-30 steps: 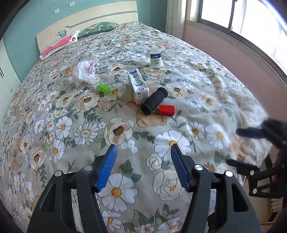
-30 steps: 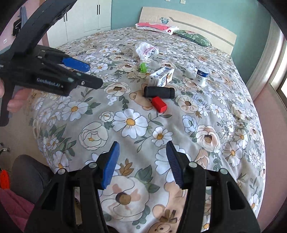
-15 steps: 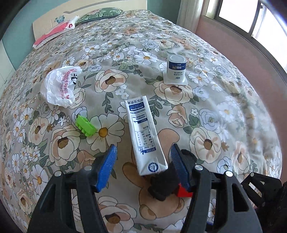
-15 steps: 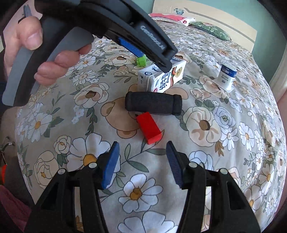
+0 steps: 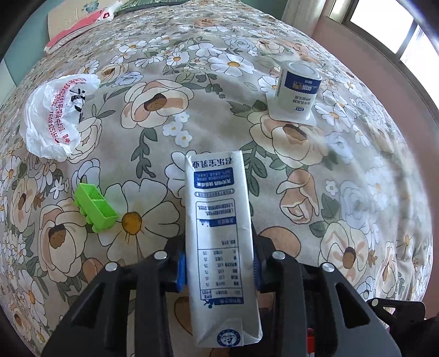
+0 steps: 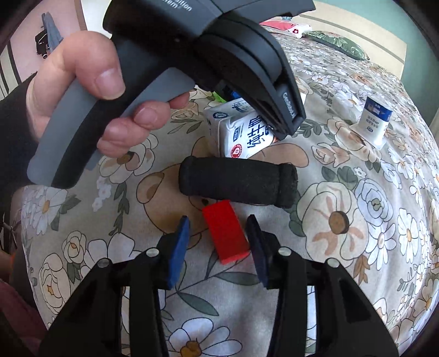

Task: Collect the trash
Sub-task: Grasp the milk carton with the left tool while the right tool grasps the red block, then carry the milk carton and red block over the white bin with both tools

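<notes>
Only my right view shows the black foam cylinder [image 6: 238, 184]. My left gripper [image 5: 218, 272] seemingly clamps the white-and-blue milk carton [image 5: 219, 239]; my right gripper [image 6: 218, 244] straddles the red rectangular block [image 6: 225, 233], parted.

floral bed [image 5: 356, 170], carton [image 5: 219, 233], cup [image 5: 297, 90]

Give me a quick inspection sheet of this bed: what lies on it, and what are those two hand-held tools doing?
Surface: bedspread with flower print, rumpled.
Job's things: milk carton lying flat; yogurt cup upside down; white plastic bag crumpled.
Clutter: green block; red block; black foam roller, beside the carton.
Grippers: left tool closed on the milk carton's sides; right tool open, astride the red block, not gripping.
Cables: nothing seen.
Surroundings: pillows and headboard at the far end; window; teal wall.
</notes>
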Tool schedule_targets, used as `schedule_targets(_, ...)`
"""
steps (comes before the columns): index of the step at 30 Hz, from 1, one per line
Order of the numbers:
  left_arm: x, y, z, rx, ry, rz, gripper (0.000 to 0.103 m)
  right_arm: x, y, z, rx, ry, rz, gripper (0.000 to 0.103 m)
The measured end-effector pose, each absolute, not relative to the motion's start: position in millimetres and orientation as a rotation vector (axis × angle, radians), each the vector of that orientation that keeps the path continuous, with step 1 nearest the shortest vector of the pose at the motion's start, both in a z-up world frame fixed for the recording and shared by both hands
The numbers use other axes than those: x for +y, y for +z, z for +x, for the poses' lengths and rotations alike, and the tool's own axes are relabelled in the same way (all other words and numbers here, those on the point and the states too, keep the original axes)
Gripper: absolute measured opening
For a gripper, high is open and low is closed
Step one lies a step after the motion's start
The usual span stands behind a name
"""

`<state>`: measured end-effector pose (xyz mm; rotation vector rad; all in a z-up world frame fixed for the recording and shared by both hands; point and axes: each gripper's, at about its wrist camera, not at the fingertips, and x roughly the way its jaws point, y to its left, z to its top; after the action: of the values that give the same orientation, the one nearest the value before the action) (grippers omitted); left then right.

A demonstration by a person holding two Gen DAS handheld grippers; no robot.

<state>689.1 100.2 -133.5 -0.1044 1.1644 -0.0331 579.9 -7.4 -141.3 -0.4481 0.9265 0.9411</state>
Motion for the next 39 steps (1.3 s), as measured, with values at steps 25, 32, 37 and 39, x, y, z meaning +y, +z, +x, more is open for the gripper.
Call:
schedule_targets(25,114.0,-14.3,572.0,0.979,0.027,0.071,0.036,-33.6,-28.7,502.7,0.795,0.848,-0.515,0.021)
schedule_targets(32,122.5,20.7,492.0,0.930,0.026,0.095,0.036,-33.0,17.1,452.5,0.734,0.843,-0.535,0.021)
schedule_targets(37,121.4,39.1,431.2,0.893,0.025,0.128,0.036,-27.4,43.5,409.3,0.695,0.848,-0.559,0.021)
schedule_targets(39,121.3,45.9,408.6,0.882,0.022,0.133,0.036,-26.9,53.7,390.0,0.676,0.851,-0.570,0.021)
